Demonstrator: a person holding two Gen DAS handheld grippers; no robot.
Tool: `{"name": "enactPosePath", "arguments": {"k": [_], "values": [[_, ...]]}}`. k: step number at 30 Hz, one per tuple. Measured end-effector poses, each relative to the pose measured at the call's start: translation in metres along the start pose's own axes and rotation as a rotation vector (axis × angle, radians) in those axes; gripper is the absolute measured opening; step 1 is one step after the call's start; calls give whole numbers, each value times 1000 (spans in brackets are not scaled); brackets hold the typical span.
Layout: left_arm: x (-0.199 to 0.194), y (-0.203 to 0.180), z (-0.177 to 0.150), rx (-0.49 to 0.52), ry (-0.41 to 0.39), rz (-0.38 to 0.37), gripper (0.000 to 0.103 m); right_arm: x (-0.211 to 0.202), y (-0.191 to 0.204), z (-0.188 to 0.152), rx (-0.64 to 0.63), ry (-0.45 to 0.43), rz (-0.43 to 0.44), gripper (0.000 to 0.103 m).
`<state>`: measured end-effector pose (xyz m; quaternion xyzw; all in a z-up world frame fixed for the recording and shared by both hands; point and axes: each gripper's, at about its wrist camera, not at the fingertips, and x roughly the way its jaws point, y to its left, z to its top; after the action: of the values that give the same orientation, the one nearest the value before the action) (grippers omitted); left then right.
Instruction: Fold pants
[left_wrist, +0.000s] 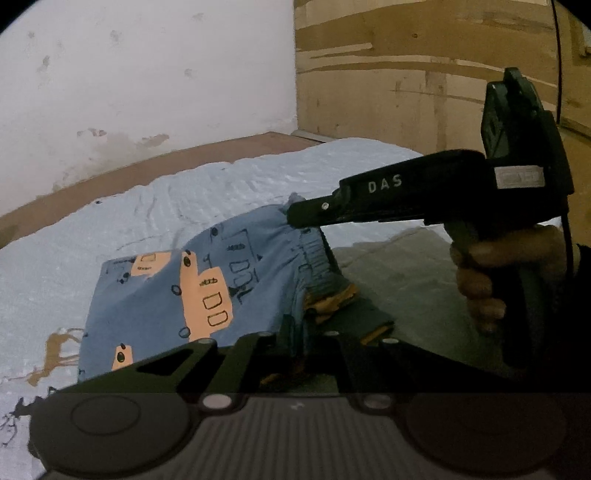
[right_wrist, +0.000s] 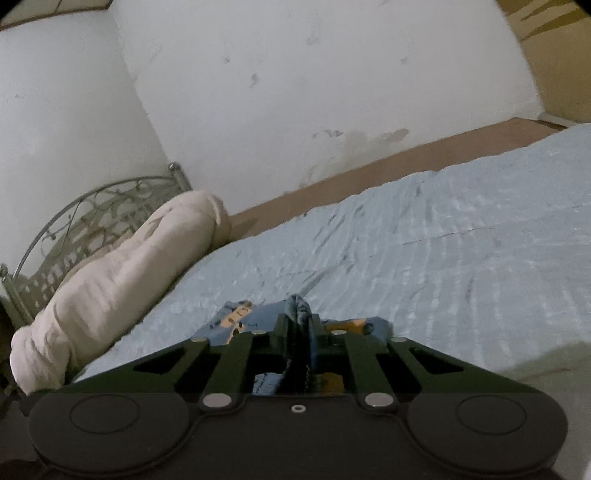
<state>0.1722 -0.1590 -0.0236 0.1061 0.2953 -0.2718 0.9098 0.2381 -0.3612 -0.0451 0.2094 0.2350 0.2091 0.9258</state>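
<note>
Blue pants (left_wrist: 177, 291) with orange and black printed shapes hang lifted above a pale blue bedsheet (left_wrist: 110, 218). My left gripper (left_wrist: 299, 325) is shut on the pants' waistband at the near side. My right gripper (left_wrist: 295, 214) enters the left wrist view from the right, held by a hand, and is shut on the far corner of the waistband. In the right wrist view the right gripper (right_wrist: 299, 317) pinches a bunch of blue fabric (right_wrist: 299, 306) between its closed fingers, and more of the pants shows below it.
A cream rolled bolster (right_wrist: 122, 280) lies at the head of the bed by a metal headboard (right_wrist: 92, 206). A white wall (right_wrist: 295, 92) and brown floor strip (right_wrist: 369, 173) run behind the bed. Cardboard panels (left_wrist: 388, 74) stand at the right.
</note>
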Motion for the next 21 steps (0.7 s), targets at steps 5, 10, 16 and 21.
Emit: {"name": "enactPosePath", "arguments": {"k": [5, 10, 16, 21], "values": [[12, 3, -5, -17, 29, -11, 3, 2, -11, -9, 36, 41, -61, 12], [2, 25, -6, -148, 12, -61, 18, 5, -14, -21, 40, 36, -107, 28], [-27, 63, 0, -310, -54, 74, 92, -4, 7, -29, -26, -27, -226, 76], [-27, 104, -1, -362, -40, 322, 102, 0, 28, -34, -126, -61, -336, 102]]}}
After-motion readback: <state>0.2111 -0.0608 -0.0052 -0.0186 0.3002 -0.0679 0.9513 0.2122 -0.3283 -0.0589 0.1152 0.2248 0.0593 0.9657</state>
